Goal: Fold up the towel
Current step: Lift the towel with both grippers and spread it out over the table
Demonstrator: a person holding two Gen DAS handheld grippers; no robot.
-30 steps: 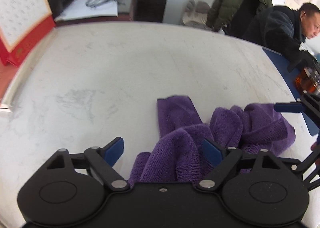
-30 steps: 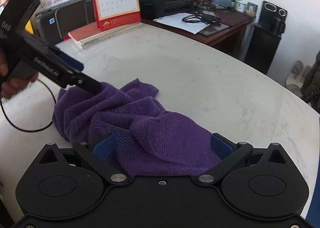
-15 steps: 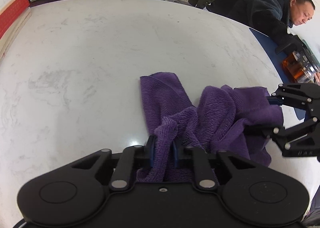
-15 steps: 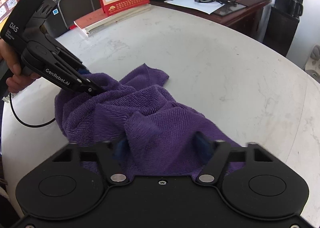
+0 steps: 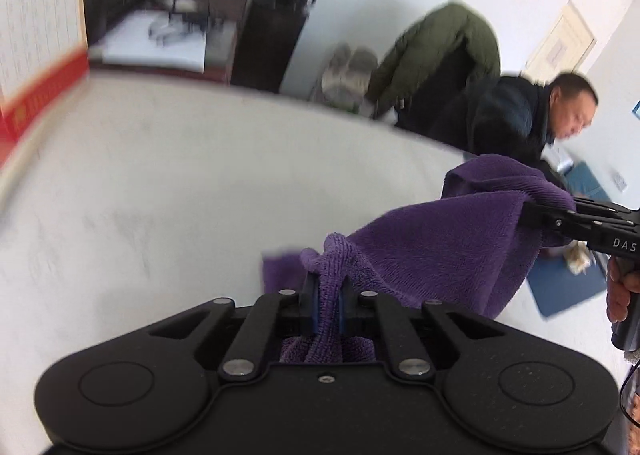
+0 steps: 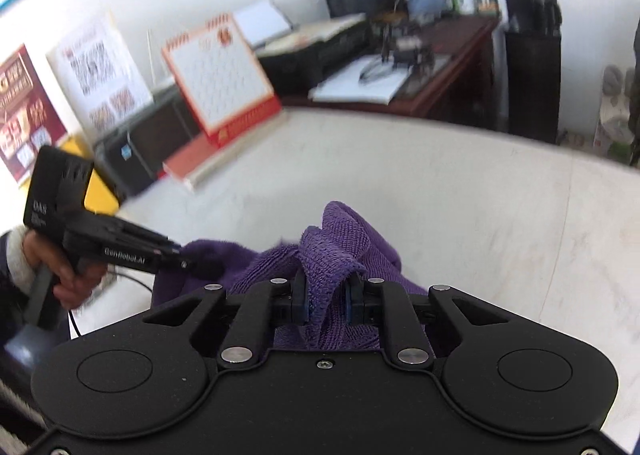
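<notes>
Both claws are pinching the purple towel (image 5: 440, 251), which hangs between them above the pale desk (image 5: 160, 191) rather than lying on it. The left claw (image 5: 328, 307) has its blue pads pressed together on a bunched corner that sticks up just ahead of its fingertips, and the cloth runs from there off to its right, up to the right claw (image 5: 532, 215), which grips a second bunch at the far end of that span. In the right wrist view the right claw (image 6: 326, 305) is likewise clamped on a ridge of folded cloth, with the left claw (image 6: 176, 255) coming in from its left, tip buried in the pile. Held at two points like this, the towel can probably be stretched out so its edges show before a fold is laid; that is a judgement, since the true hems are hidden in the bunching and motion blur. A lower flap of cloth shows just beyond the left claw. Ahead of both claws the desk is broad and bare; a red-based calendar (image 6: 224, 75) stands well off toward the far left edge.
</notes>
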